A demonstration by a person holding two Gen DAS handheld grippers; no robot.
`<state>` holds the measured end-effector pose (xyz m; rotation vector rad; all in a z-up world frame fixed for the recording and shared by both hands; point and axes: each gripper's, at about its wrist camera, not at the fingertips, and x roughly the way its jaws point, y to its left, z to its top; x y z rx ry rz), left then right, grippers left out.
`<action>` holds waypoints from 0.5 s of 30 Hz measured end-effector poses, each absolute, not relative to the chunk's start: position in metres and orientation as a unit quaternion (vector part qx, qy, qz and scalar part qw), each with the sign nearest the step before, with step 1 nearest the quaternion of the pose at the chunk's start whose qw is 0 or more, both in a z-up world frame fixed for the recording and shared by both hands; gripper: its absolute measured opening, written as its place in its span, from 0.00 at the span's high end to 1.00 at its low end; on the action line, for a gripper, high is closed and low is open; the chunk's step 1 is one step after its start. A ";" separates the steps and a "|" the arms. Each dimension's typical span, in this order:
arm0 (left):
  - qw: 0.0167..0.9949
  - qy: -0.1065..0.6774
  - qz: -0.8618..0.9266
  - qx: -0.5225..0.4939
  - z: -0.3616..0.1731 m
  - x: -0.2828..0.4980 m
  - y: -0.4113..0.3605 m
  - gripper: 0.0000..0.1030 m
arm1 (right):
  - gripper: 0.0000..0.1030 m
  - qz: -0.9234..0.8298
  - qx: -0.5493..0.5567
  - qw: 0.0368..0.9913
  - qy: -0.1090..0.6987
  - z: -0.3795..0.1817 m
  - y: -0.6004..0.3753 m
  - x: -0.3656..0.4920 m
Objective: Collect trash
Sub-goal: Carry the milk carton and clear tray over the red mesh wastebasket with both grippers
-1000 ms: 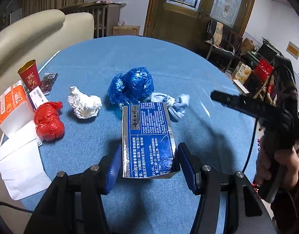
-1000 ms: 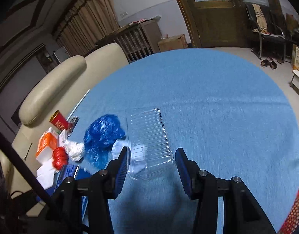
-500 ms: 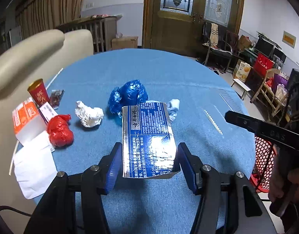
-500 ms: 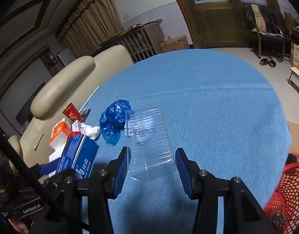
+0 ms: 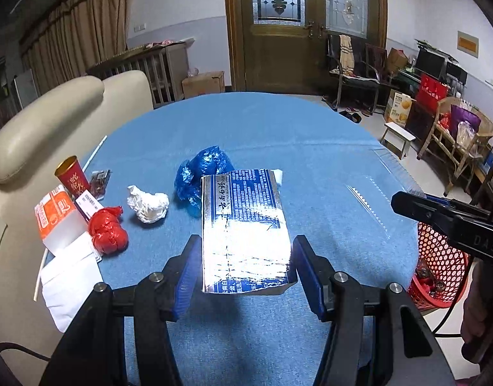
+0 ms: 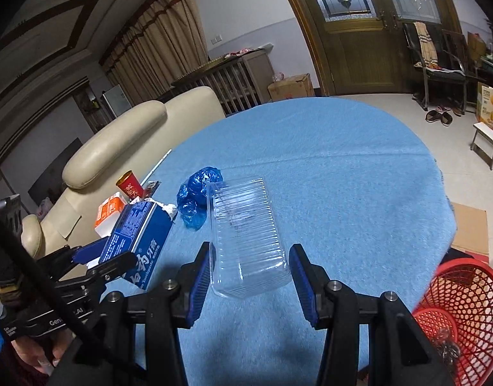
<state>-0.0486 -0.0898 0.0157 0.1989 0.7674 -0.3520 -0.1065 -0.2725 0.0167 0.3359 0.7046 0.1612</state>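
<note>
Left gripper (image 5: 245,267) clamped on blue-silver toothpaste box (image 5: 243,225), held above near part of blue table (image 5: 310,148). Right gripper (image 6: 250,276) clamped on clear plastic tray (image 6: 246,238), also off table. Red basket (image 6: 465,302) on floor at near right. Blue bag (image 5: 203,173), white wad (image 5: 148,204), red bag (image 5: 106,230), red cup (image 5: 72,175) on left side of table w/ other litter.
</note>
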 end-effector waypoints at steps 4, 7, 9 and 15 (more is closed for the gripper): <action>0.908 0.366 -0.172 0.109 0.018 -0.053 -0.097 0.42 | 0.50 0.076 0.164 0.924 0.338 0.019 -0.277 -0.116; 0.908 0.364 -0.173 0.115 0.020 -0.056 -0.103 0.42 | 0.50 0.074 0.167 0.924 0.335 0.020 -0.281 -0.122; 0.908 0.361 -0.175 0.120 0.022 -0.058 -0.106 0.42 | 0.50 0.073 0.168 0.925 0.333 0.020 -0.283 -0.126; 0.907 0.355 -0.182 0.134 0.025 -0.064 -0.117 0.42 | 0.50 0.067 0.176 0.926 0.328 0.021 -0.292 -0.137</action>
